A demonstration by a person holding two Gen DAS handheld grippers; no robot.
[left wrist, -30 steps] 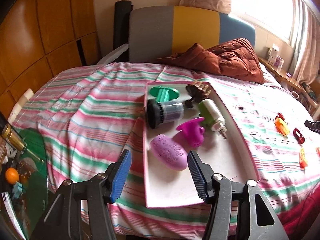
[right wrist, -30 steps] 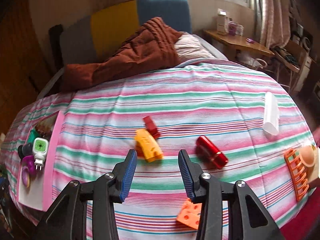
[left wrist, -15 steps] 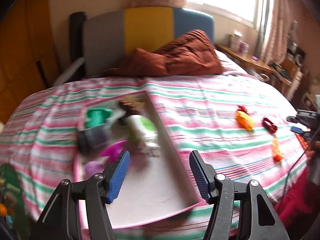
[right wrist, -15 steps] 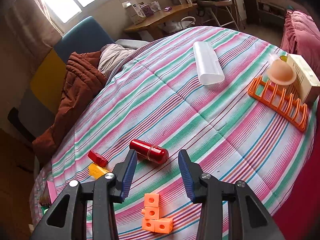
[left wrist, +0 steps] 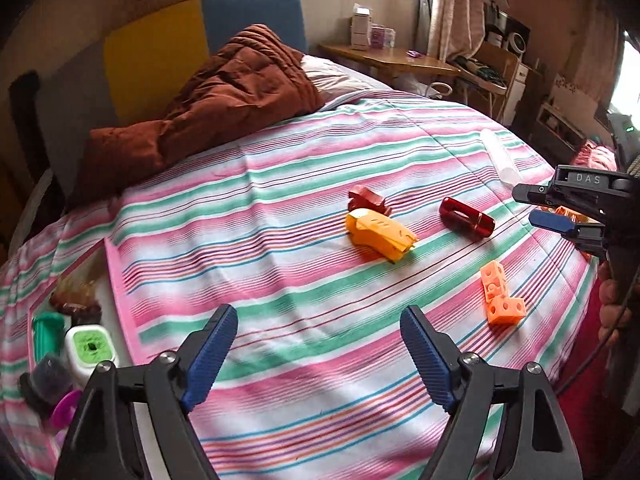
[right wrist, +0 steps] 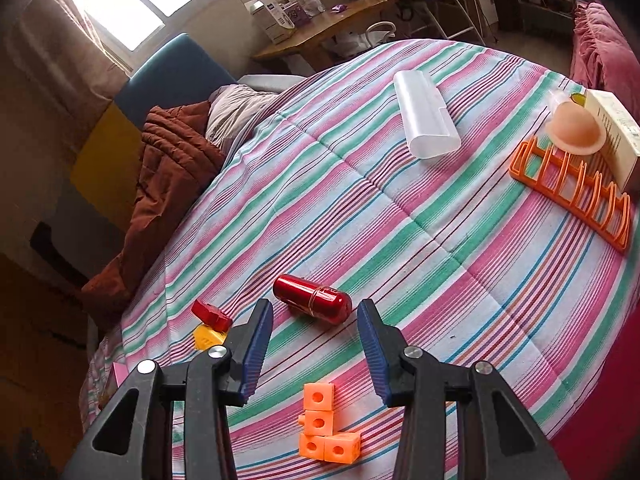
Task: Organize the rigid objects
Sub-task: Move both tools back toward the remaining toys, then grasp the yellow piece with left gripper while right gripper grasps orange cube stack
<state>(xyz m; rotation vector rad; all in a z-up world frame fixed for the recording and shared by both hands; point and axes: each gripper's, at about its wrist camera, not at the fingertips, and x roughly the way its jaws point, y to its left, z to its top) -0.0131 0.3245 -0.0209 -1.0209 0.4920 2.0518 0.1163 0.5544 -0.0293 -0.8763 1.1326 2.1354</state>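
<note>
My left gripper [left wrist: 318, 344] is open and empty above the striped bed cover. Ahead of it lie a yellow-orange piece [left wrist: 380, 234], a small red piece [left wrist: 366, 199], a red capsule case [left wrist: 466, 217] and orange linked cubes [left wrist: 500, 294]. The pink tray [left wrist: 120, 276] with several objects is at the far left. My right gripper [right wrist: 316, 344] is open and empty, just short of the red capsule case [right wrist: 312, 298], with the orange cubes [right wrist: 326, 428] below it. The right gripper also shows in the left wrist view [left wrist: 560, 216].
A white translucent case [right wrist: 426, 114], an orange rack [right wrist: 576, 188], a peach cup [right wrist: 576, 128] and a box [right wrist: 616, 132] lie at the bed's right side. A brown quilt [left wrist: 208, 100] is at the headboard. A wooden desk [left wrist: 384, 56] stands beyond the bed.
The left gripper has swung right, from over the pink tray to the loose pieces. The right gripper has turned right and moved closer to the red capsule case.
</note>
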